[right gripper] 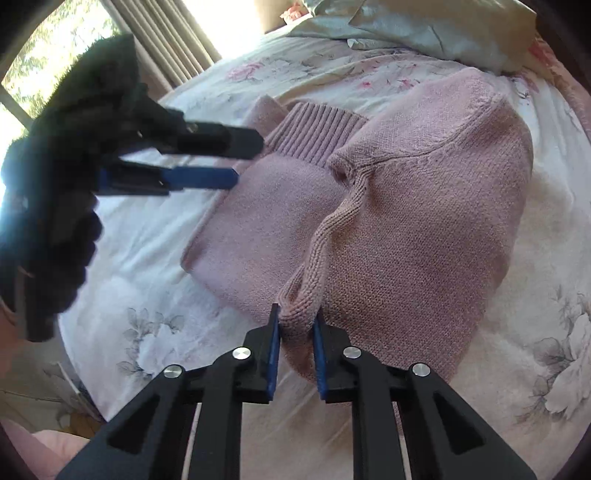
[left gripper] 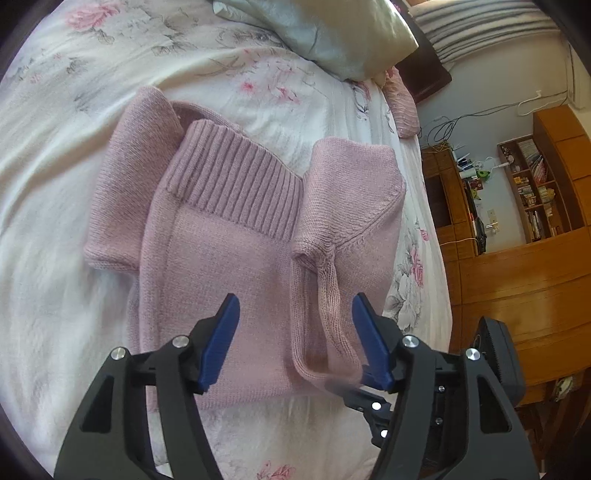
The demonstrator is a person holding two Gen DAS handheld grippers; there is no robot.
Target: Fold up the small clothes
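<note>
Pink sweater [left gripper: 236, 258] lies partly folded on the floral bed [left gripper: 55, 184] | right claw [right gripper: 297, 325] pinches its ribbed cuff [right gripper: 299, 295] at the near edge | left claw [left gripper: 295, 325] spread wide, hovering above, grasping nothing

A home bedroom is shown. Most of both views is filled by a bed [left gripper: 74, 155] spread with a white, pink-flowered sheet, and a pale satin pillow [left gripper: 332, 33] is seen at the top. Wooden cabinets with crowded bookshelves [left gripper: 535, 184] are seen at the right of the left wrist view, and curtains [right gripper: 166, 40] beside a sunlit window [right gripper: 55, 55] at the upper left of the right wrist view.
</note>
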